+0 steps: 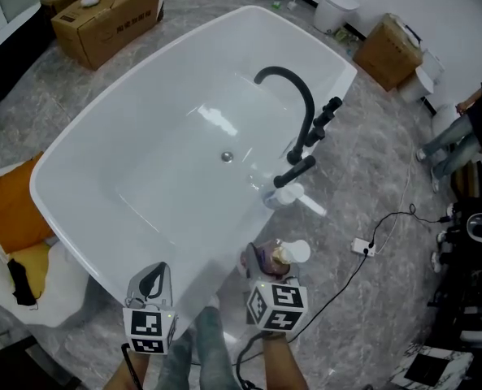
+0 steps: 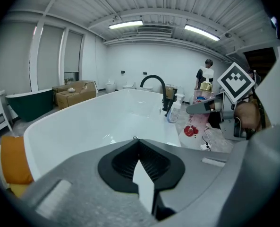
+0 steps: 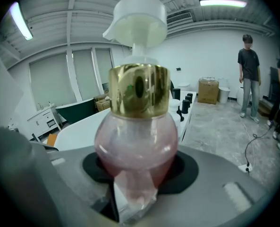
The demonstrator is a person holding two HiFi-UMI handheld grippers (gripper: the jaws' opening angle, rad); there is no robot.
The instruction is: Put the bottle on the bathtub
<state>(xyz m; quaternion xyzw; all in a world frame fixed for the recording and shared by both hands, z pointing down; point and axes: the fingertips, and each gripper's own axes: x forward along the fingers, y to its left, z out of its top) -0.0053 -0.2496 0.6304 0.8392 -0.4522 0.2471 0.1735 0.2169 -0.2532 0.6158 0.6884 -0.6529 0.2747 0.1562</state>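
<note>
The pink pump bottle (image 3: 136,141) isn't down yet: the right tool (image 3: 132,183) is clamped on its round belly, holding it in the air just off the near right rim of the bathtub (image 1: 159,161). Looks like pinkish liquid inside, or maybe tinted glass. Tub's empty, with one clear bottle (image 1: 292,196) by the faucet (image 1: 293,96). The left tool (image 2: 136,143) is closed on nothing

Your head camera looks steeply down on the bathtub (image 1: 143,161) from its near end. The camera on your left tool (image 1: 151,279) faces low along the tub toward the faucet (image 2: 165,96). The one on your right tool (image 1: 262,261) sits tight against the bottle (image 3: 136,141), tub behind.
</note>
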